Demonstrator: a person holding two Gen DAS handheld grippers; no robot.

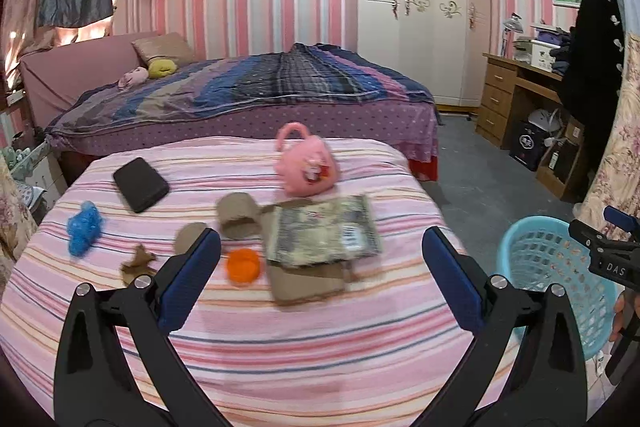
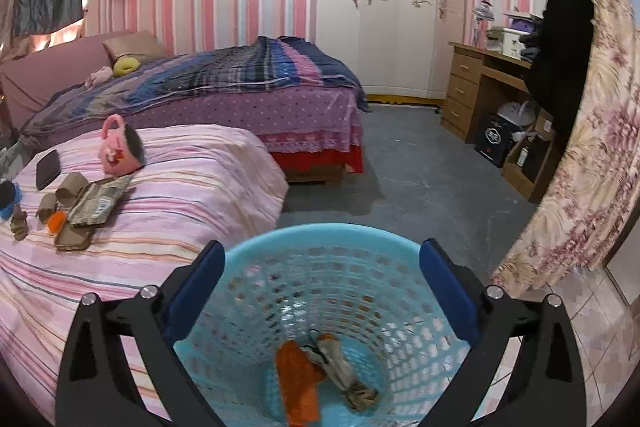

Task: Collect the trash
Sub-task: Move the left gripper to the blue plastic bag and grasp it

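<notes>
Your right gripper (image 2: 320,291) hangs over the basket (image 2: 256,247), fingers apart and empty; two scraps already lie in its bottom. Your left gripper (image 1: 320,259) faces the bed (image 1: 320,347), fingers apart, nothing held. The wrapper (image 1: 324,231), orange bit (image 1: 242,265) and cardboard tube (image 1: 236,217) wait mid-bed. Next, I'd judge, lower onto the wrapper and pinch its near edge.
</notes>
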